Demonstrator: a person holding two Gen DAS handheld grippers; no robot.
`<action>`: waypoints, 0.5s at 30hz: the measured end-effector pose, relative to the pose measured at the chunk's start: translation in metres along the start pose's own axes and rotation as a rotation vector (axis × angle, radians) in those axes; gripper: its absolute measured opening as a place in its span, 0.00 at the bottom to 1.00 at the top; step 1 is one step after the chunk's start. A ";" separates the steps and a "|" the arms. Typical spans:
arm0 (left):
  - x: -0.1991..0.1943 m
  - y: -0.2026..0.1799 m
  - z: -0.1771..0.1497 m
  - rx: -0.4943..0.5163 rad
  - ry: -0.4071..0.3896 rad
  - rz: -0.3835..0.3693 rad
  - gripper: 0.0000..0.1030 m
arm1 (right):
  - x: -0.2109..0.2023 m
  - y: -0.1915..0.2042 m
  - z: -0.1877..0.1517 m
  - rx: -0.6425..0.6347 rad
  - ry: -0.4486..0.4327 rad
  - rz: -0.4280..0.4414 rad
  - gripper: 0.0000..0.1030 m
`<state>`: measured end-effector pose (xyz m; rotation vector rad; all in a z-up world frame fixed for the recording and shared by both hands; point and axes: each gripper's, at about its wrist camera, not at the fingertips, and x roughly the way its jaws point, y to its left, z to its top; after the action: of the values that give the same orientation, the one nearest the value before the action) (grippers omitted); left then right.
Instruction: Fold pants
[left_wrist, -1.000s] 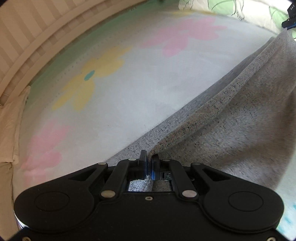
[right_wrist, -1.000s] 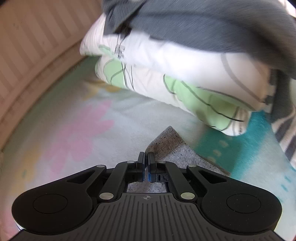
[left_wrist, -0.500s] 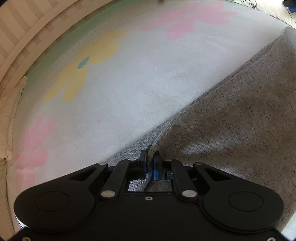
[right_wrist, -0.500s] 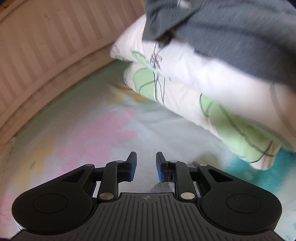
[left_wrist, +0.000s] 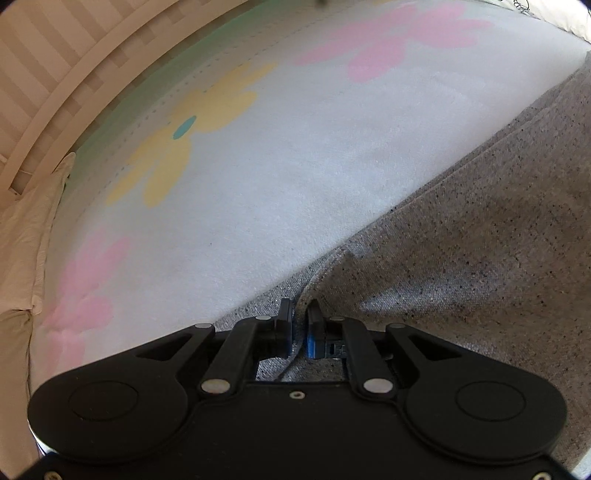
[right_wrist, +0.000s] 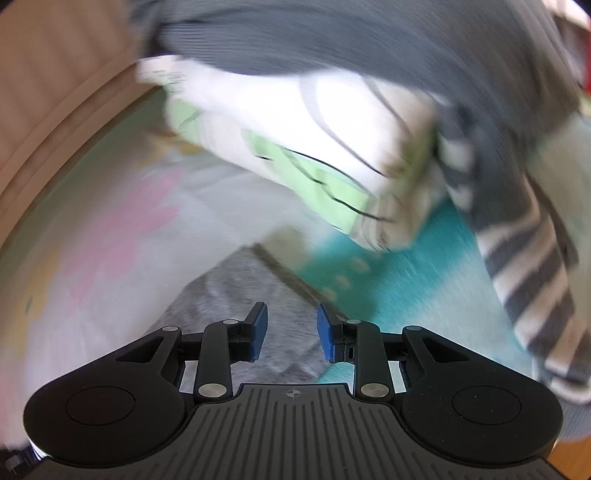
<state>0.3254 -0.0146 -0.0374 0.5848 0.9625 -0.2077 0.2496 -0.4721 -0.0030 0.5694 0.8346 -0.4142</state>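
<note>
The grey speckled pants (left_wrist: 461, 258) lie spread on the flowered bed cover (left_wrist: 258, 166), filling the right side of the left wrist view. My left gripper (left_wrist: 300, 325) is low at their near edge. Its jaws stand almost together with a fold of the grey cloth pinched between them. In the blurred right wrist view, a corner of the pants (right_wrist: 236, 280) lies flat on the cover. My right gripper (right_wrist: 290, 325) hovers just over that corner, open, with nothing between its blue pads (right_wrist: 258, 328).
A white and green pillow (right_wrist: 295, 129) lies just beyond the pants corner, with dark grey cloth on top. A grey and white striped cloth (right_wrist: 535, 277) hangs at the right. A striped beige wall (left_wrist: 55, 55) runs along the far left, with cream bedding (left_wrist: 22, 240) below it.
My right gripper has opened and let go of the pants corner, which now lies on the cover. The left gripper has come down, and the pants have settled flat.
</note>
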 end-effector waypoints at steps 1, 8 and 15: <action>0.000 -0.001 -0.001 0.003 0.000 0.002 0.15 | 0.003 -0.004 0.001 0.023 0.007 0.006 0.28; 0.004 0.002 0.003 0.004 0.003 -0.005 0.15 | 0.023 -0.009 0.004 0.098 0.033 0.006 0.30; 0.007 0.010 0.005 -0.002 0.002 -0.033 0.15 | -0.020 0.025 0.015 0.001 -0.114 0.028 0.04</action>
<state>0.3370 -0.0086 -0.0375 0.5672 0.9750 -0.2358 0.2600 -0.4599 0.0281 0.5523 0.7165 -0.4180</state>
